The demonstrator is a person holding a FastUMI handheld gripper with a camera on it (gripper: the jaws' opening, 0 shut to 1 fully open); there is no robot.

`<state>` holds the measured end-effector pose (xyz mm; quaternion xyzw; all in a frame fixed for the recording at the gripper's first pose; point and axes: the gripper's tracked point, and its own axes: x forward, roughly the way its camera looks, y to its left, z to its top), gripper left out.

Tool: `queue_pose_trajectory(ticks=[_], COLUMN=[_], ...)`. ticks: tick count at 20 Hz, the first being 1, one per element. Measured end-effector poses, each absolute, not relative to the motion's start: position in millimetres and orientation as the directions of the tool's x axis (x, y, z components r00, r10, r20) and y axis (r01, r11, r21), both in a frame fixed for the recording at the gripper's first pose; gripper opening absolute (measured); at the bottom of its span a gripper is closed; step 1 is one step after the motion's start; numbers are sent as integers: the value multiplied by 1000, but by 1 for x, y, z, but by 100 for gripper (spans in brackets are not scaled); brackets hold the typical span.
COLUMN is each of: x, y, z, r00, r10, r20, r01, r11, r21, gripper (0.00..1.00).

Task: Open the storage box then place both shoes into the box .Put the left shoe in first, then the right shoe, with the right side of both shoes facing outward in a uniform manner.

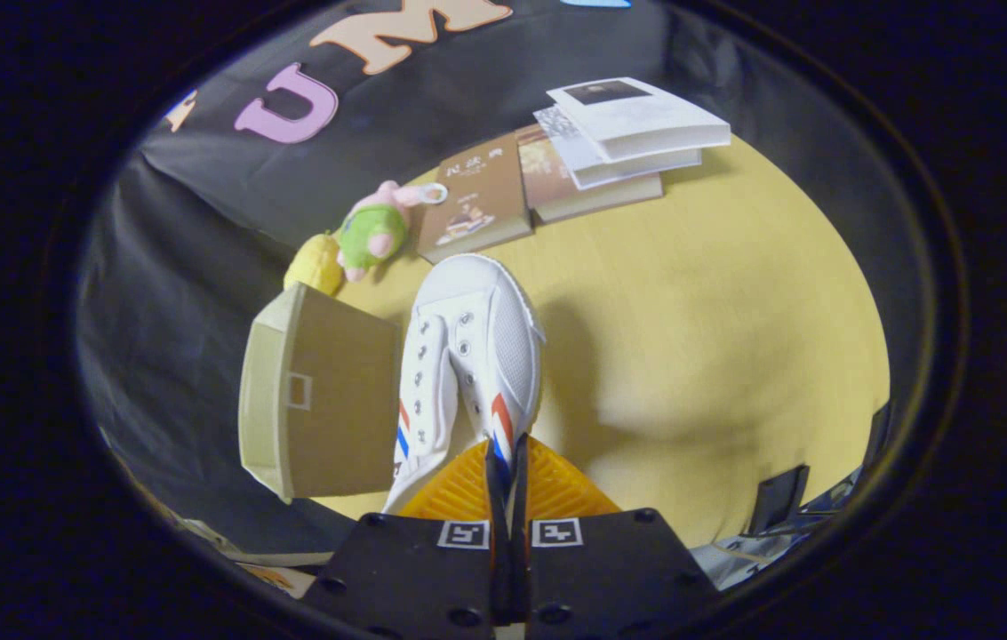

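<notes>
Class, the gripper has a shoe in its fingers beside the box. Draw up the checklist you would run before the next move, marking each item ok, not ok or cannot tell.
1. Grip: gripper closed on the white shoe's collar edge: ok.
2. Shoe clear of the yellow table: cannot tell.
3. Storage box beside the shoe, its opening in sight: cannot tell.
4. Which shoe, left or right: cannot tell.
5. Books and plush toy lie beyond the toe, apart: ok.
</notes>
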<state>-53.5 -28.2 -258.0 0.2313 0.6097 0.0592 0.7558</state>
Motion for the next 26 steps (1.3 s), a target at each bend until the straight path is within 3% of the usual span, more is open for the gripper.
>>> queue_pose_trajectory(ticks=[12, 19, 26], x=[-12, -13, -16], y=[83, 170, 225], z=[-167, -160, -192], r00=[364, 324, 262], r10=[429, 500, 490], r20=[-827, -803, -832], r01=[103, 32, 30], r11=[864, 843, 857], r21=[494, 537, 514], gripper=[4, 4, 4])
